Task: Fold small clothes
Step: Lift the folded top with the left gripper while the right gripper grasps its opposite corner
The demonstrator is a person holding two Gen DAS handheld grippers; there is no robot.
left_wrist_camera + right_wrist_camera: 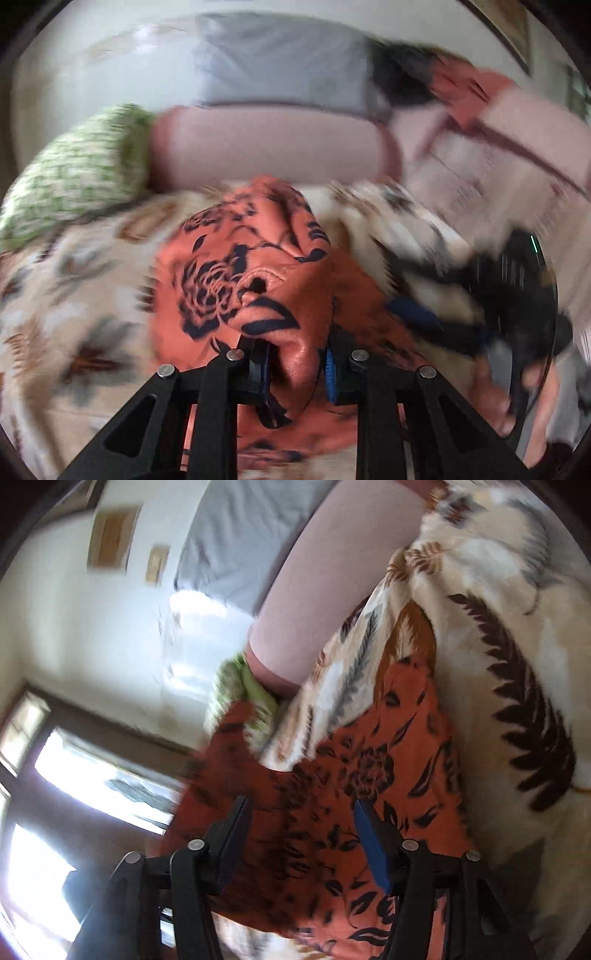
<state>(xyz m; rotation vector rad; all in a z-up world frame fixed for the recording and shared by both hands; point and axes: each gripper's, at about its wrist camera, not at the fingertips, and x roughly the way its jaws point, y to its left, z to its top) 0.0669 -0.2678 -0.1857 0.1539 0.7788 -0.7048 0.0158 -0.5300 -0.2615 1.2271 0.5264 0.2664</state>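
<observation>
An orange garment with a dark floral print (243, 280) lies bunched on a cream leaf-patterned bedspread (74, 295). My left gripper (295, 365) is shut on a fold of the orange garment, pinched between its jaws. In the right wrist view the same garment (351, 794) spreads over the bedspread (498, 664). My right gripper (303, 812) is open, its fingers wide apart just above the cloth, the blue pad (373, 845) on the right side. The right gripper also shows blurred in the left wrist view (517, 314).
A pink bolster pillow (266, 147) and a green patterned pillow (81, 173) lie at the head of the bed, with a grey pillow (280, 62) behind. A white wall with frames (110, 539) and a bright window (92, 775) are to the left.
</observation>
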